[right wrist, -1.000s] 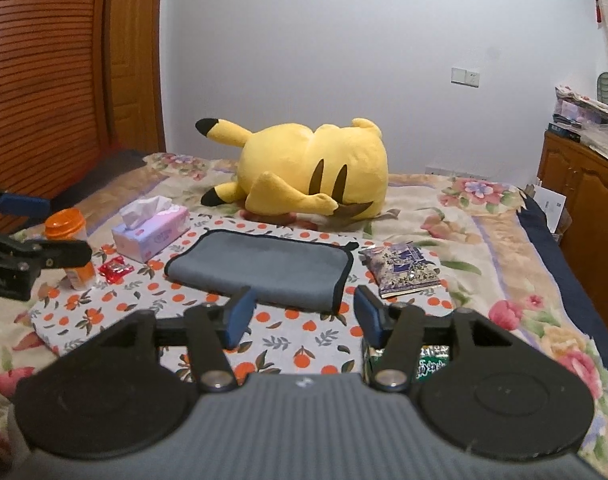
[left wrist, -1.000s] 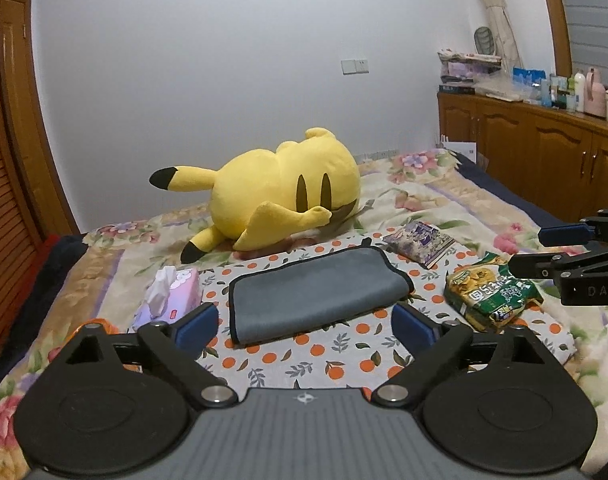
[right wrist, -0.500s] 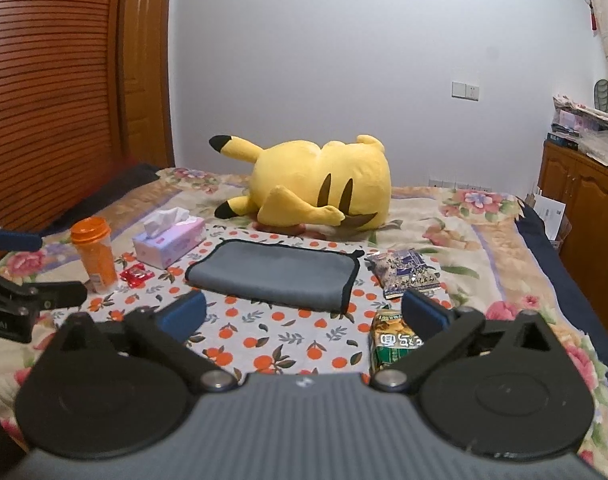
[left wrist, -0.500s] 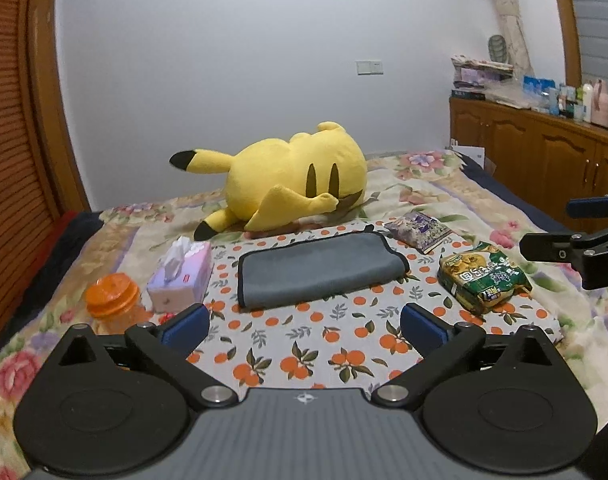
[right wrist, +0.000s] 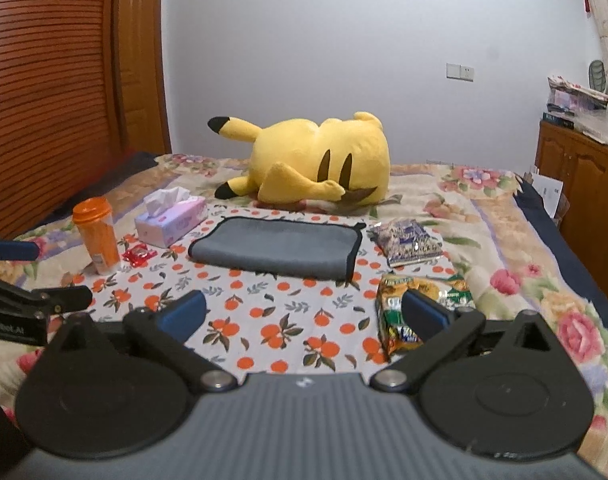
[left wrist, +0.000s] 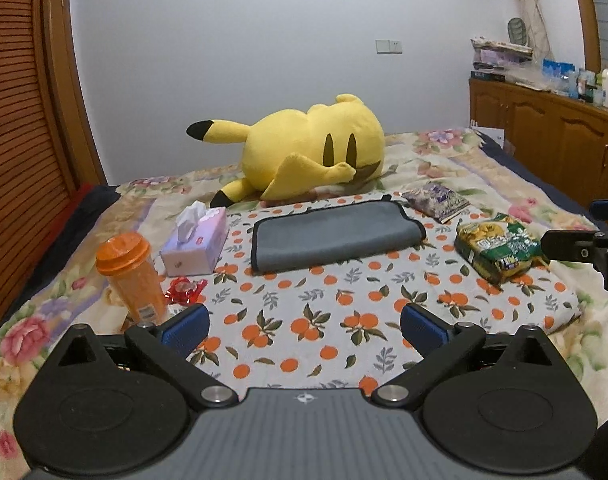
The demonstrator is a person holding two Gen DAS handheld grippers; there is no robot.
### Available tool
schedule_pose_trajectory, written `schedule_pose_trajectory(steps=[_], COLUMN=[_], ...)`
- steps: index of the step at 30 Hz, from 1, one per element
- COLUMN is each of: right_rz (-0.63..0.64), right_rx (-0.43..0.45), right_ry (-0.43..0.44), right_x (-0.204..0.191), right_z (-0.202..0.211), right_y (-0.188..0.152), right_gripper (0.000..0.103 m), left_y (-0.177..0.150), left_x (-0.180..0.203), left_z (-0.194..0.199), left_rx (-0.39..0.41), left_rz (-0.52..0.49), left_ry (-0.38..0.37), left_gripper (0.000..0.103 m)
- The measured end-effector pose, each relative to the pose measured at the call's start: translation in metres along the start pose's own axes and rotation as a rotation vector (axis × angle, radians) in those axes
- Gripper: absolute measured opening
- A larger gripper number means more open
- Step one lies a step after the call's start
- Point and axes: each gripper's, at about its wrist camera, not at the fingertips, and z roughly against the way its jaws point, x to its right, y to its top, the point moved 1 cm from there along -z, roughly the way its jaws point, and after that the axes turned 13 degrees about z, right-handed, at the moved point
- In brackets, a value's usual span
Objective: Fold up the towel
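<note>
Two grippers, left gripper (left wrist: 304, 326) and right gripper (right wrist: 304, 316), jaws spread and empty, hover short of the folded towel (left wrist: 336, 234); task apparently complete.

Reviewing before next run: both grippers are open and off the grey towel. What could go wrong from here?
1. The grey towel lies loosely doubled, its edges not squared; another fold may come out crooked.
2. It rests on the orange-print cloth; fingers could pinch both layers.
3. The green snack packet lies right under the right gripper, and the orange bottle beside the left gripper; either could get knocked.
</note>
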Motion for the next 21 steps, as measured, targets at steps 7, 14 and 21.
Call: schedule_pose_trajectory(steps=[7,14,21], right_rz=[-0.003,-0.021,-0.032], right_rx=[-0.027,-0.046,-0.076], right_ry=[-0.009,-0.013,-0.029], right_x=[-0.007,-0.008,-0.007], right_z=[-0.005,-0.009,-0.018], right_y=[-0.013,-0.022,-0.029], right_gripper=[0.103,0.103,0.103], left_y=[-0.015,-0.025,-0.033], left_x=[-0.006,-0.011,-0.017], left_z=[-0.008,-0.015,-0.019], left_rx=[-0.019,-0.033,-0.045], left_rz=[0.04,0.057,0.074], left_ry=[0.011,0.016,0.019], left_gripper=[0.103,0.103,0.103])
